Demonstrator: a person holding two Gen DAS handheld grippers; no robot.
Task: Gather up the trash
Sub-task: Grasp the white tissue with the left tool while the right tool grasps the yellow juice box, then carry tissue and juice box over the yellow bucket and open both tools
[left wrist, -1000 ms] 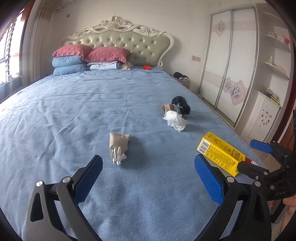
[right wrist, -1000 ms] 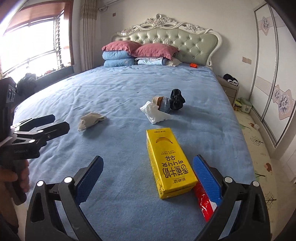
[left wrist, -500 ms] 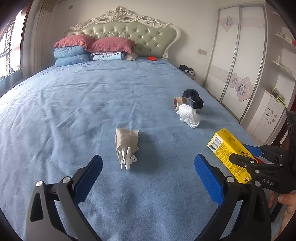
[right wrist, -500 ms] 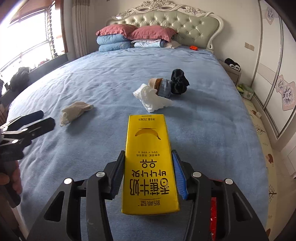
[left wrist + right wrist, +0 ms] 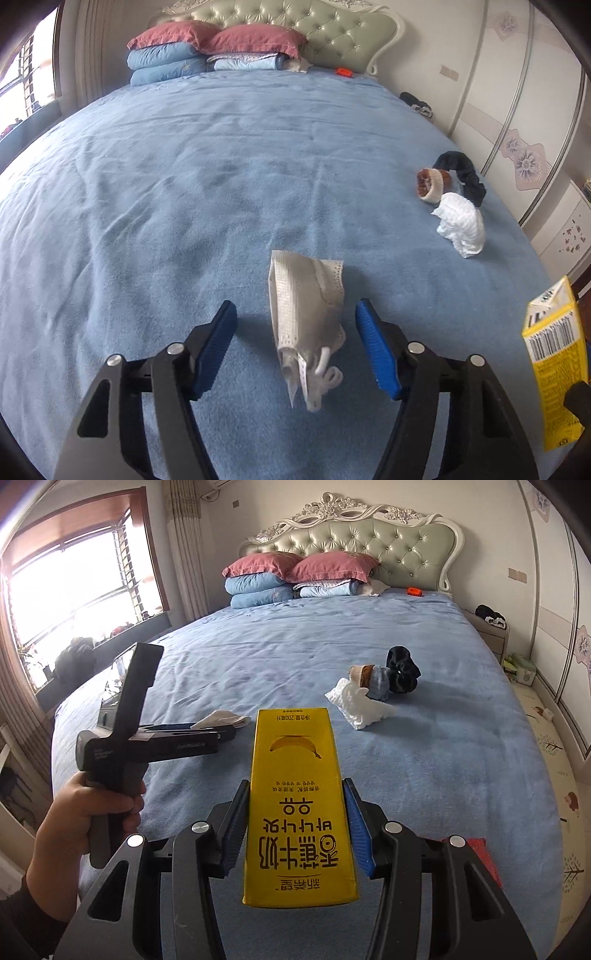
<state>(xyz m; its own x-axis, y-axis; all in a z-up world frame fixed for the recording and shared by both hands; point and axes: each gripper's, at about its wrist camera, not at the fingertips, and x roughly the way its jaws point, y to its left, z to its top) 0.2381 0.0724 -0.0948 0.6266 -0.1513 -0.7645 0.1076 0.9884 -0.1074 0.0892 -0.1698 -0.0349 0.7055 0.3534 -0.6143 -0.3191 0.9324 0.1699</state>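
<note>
Left wrist view: left gripper (image 5: 295, 330) fingers apart, straddling grey face mask (image 5: 304, 314) on blue bed (image 5: 184, 184). Right gripper (image 5: 293, 825) fingers clamped on yellow banana milk carton (image 5: 295, 797), raised above bed.

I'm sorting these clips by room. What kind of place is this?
A home bedroom, most likely: a large bed with a blue cover, stacked pillows against a tufted headboard, and a sliding-door wardrobe beside it.
</note>
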